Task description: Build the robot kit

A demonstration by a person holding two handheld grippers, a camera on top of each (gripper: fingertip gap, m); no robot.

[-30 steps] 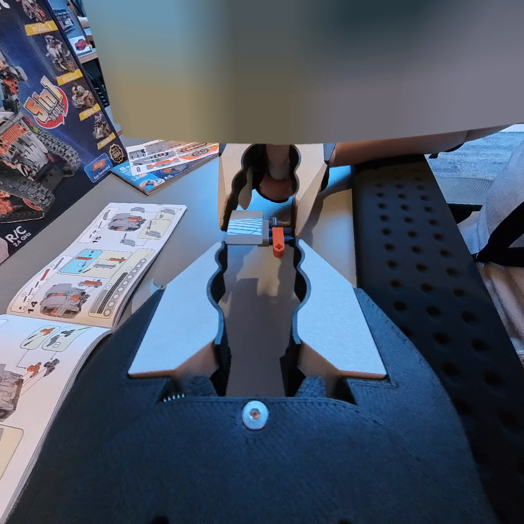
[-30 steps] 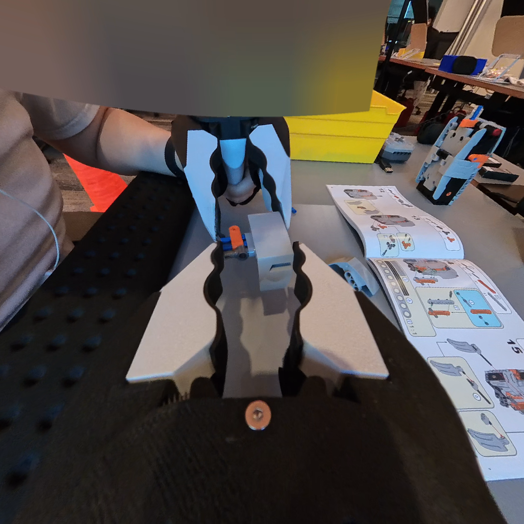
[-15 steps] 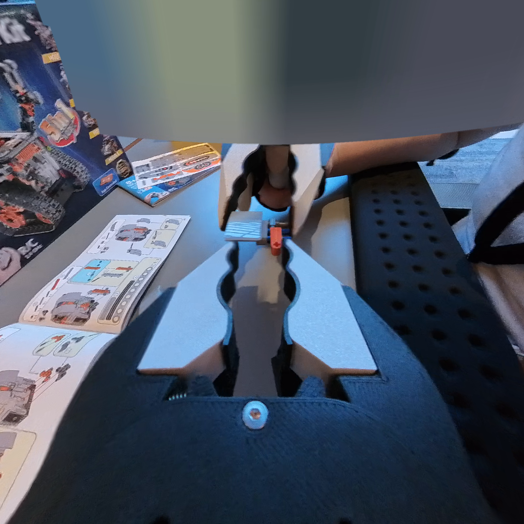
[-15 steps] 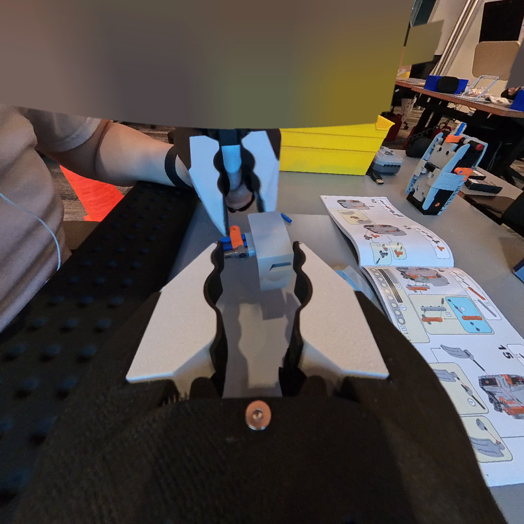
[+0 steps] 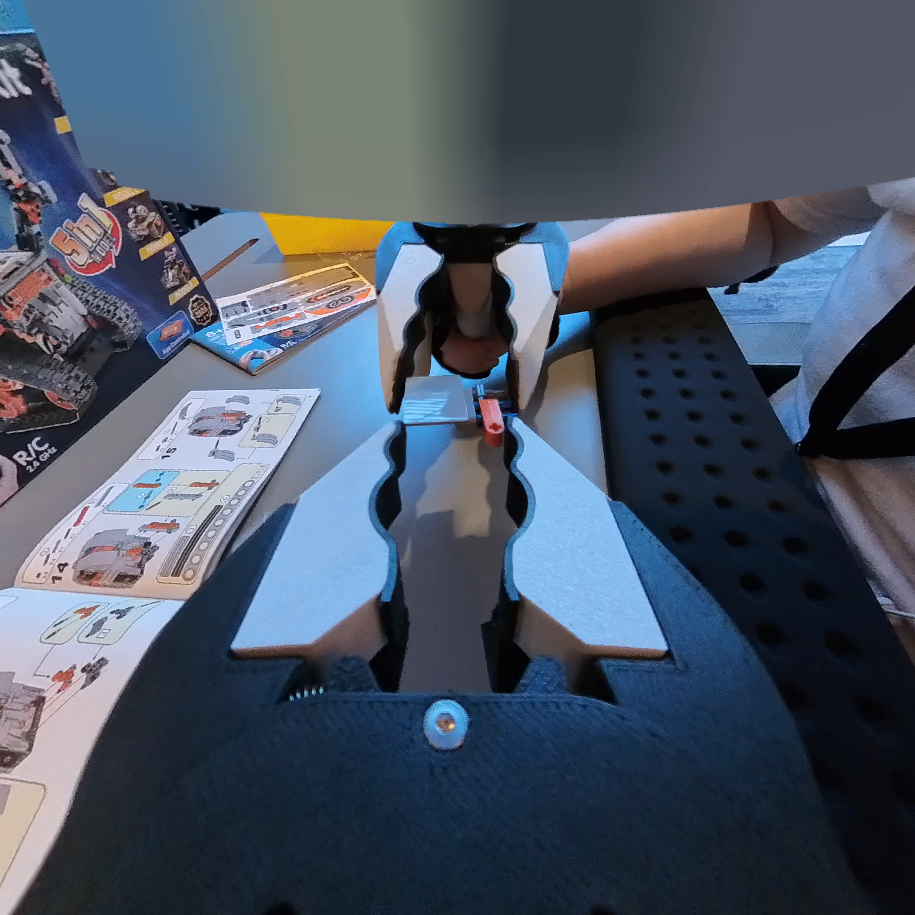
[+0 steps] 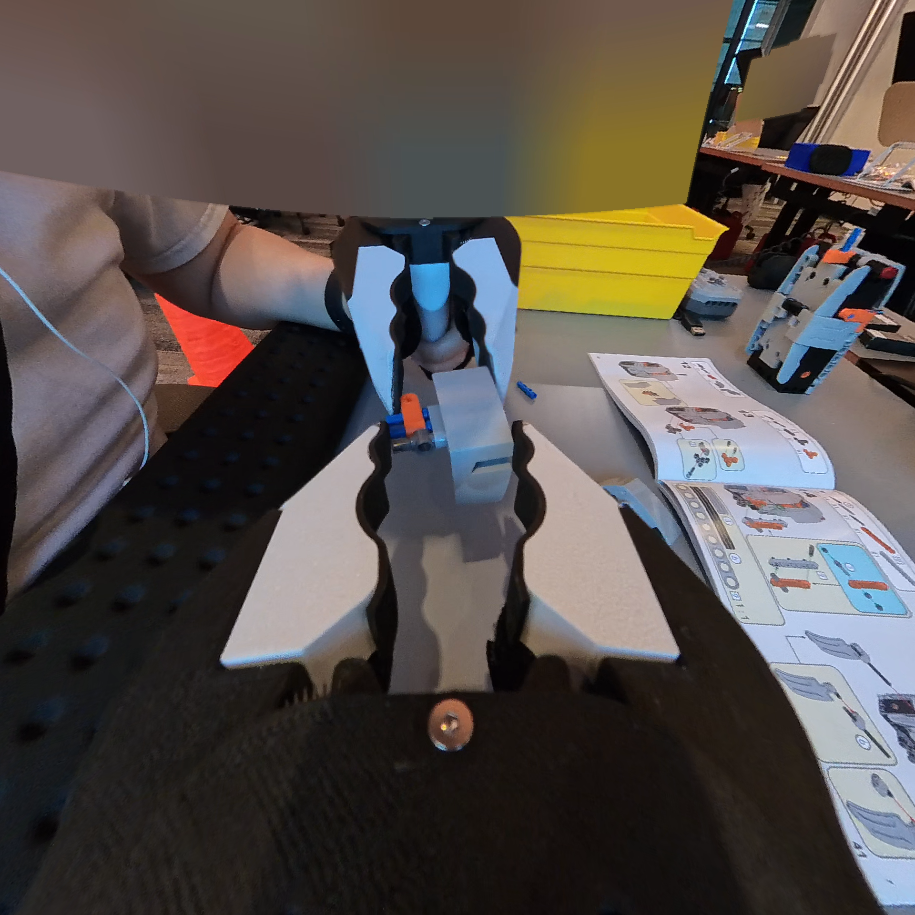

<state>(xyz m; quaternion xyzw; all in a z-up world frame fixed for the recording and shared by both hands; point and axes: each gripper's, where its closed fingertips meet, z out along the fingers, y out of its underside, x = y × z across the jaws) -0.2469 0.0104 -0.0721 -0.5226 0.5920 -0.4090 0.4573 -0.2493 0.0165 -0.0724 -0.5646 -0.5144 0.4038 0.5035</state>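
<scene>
The grey desk [image 6: 569, 346] is the biggest thing, and a black board full of little holes [image 5: 718, 470] lies along its edge by the person's arm. A big toy box [image 5: 74, 322] stands at the far side of the desk, and a yellow bin [image 6: 609, 267] sits at the back. An open picture booklet [image 5: 163, 495] lies flat on the desk, with a small sticker sheet [image 5: 292, 307] past it. A half-built toy [image 6: 817, 317] stands near the bin. The two hand-held grippers point at each other, tip to tip. The right hand-held gripper [image 6: 445, 433] grips a grey block [image 6: 475, 435] with small parts stuck on its side, held up above the desk with its shadow below. One fingertip presses the block and the other meets the small parts. The left hand-held gripper [image 5: 455, 431] has its jaws apart with its tips right at the same block, and I cannot tell if it is squeezing or not. On the side of the block sits an orange piece [image 6: 411, 411] on blue pins [image 6: 393, 426]. One tiny loose blue pin [image 6: 527, 391] lies on the desk just behind.
</scene>
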